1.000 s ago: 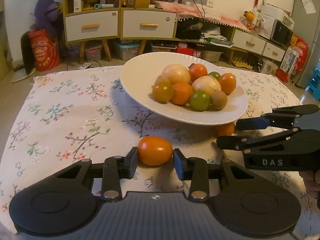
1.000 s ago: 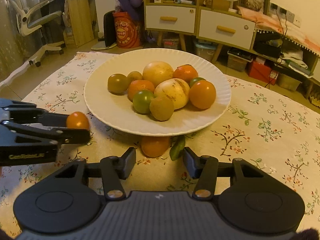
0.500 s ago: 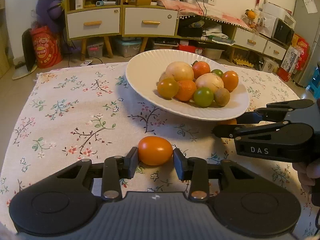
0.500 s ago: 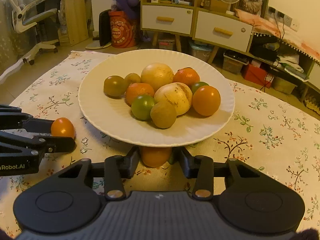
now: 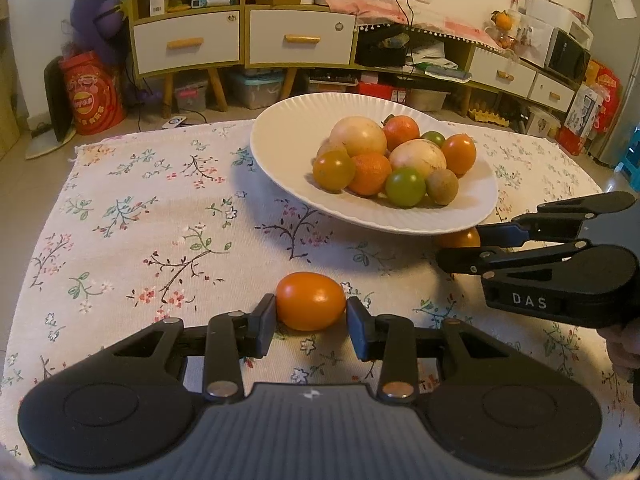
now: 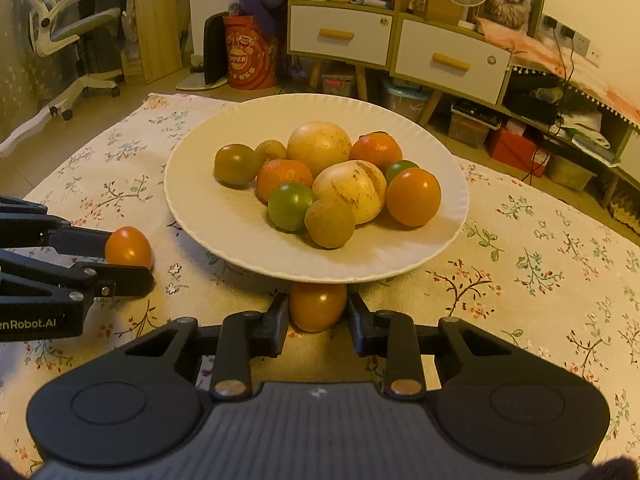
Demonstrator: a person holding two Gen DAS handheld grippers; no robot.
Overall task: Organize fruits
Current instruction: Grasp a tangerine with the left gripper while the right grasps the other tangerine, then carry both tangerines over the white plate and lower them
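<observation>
A white plate (image 5: pixel 288 160) on the flowered cloth holds a pile of orange, green and yellow fruit (image 5: pixel 400 160). My left gripper (image 5: pixel 310 314) is shut on an orange tomato (image 5: pixel 310 300) that rests on the cloth in front of the plate. The right wrist view shows that tomato (image 6: pixel 128 246) and the left gripper (image 6: pixel 128 260) at the left. My right gripper (image 6: pixel 317 312) has its jaws closing on a second orange tomato (image 6: pixel 318 304) tucked under the plate's (image 6: pixel 208 208) near rim, with the pads touching both sides. In the left wrist view the right gripper (image 5: pixel 460 245) flanks this tomato (image 5: pixel 460 238).
The flowered tablecloth (image 5: pixel 140 220) covers the whole table. Behind it stand drawer cabinets (image 5: pixel 244 40), a red bag (image 5: pixel 90 92), storage boxes and an office chair (image 6: pixel 68 40) on the floor. A person's hand (image 5: pixel 624 344) shows at the right edge.
The right gripper's jaws have closed from wide apart onto the orange tomato under the plate's rim. The left gripper still holds its tomato in the same spot.
</observation>
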